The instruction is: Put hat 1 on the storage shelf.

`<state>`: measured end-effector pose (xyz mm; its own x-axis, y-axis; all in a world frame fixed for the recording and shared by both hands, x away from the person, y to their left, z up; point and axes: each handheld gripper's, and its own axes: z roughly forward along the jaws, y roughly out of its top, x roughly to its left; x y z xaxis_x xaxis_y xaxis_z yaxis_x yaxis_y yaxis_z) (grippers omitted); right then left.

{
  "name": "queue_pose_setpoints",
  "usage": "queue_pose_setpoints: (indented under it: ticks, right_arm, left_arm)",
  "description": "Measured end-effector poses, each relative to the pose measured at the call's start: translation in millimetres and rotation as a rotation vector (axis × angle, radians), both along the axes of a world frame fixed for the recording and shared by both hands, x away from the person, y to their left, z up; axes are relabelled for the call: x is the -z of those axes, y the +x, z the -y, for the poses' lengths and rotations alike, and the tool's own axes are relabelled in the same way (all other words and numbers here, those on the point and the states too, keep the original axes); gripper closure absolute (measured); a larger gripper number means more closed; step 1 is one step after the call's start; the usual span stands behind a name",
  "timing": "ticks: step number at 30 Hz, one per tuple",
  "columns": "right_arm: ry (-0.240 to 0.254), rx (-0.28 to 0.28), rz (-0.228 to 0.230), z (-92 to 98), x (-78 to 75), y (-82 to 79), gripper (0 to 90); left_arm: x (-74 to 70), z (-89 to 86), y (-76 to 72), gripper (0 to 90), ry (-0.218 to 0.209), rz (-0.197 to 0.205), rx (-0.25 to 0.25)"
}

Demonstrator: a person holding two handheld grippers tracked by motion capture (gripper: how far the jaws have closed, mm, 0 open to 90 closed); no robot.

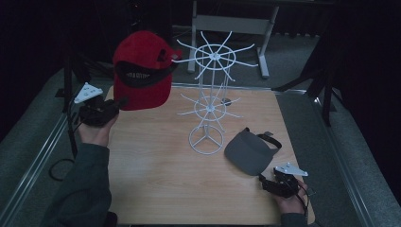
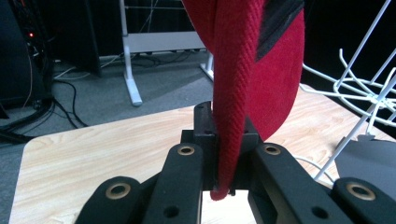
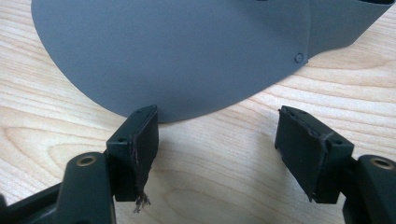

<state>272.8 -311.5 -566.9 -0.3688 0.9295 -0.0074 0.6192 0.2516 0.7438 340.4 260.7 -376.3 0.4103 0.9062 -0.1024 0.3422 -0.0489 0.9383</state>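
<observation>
Above the bench's (image 1: 156, 175) left side, the left tool (image 2: 223, 156) is clamped on the brim of a red cap (image 1: 142, 71), holding it in the air just beside the top ring of a white wire rack (image 1: 210, 94). Near the front right corner, the right tool (image 3: 224, 149) rests with its 2 jaws spread wide, nothing between them, just short of a grey visor (image 3: 177, 51) lying flat on the wood.

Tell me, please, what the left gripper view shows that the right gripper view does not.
The left gripper view: the left gripper shut on the brim of the red cap, the white wire rack at the right, and a white frame leg on the floor behind the table. The right gripper view: the right gripper open, close before the grey visor on the table. Both: the wooden table.
</observation>
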Motion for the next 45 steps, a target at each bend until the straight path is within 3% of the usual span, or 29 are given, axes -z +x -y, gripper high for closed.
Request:
queue_pose_setpoints:
  ticks: [45]
  right_arm:
    - [0.001, -0.001, 0.001, 0.0, 0.1, 0.2, 30.1]
  left_arm:
    - [-47.9, 20.5, 8.1, 85.9, -0.058, 0.082, 0.011]
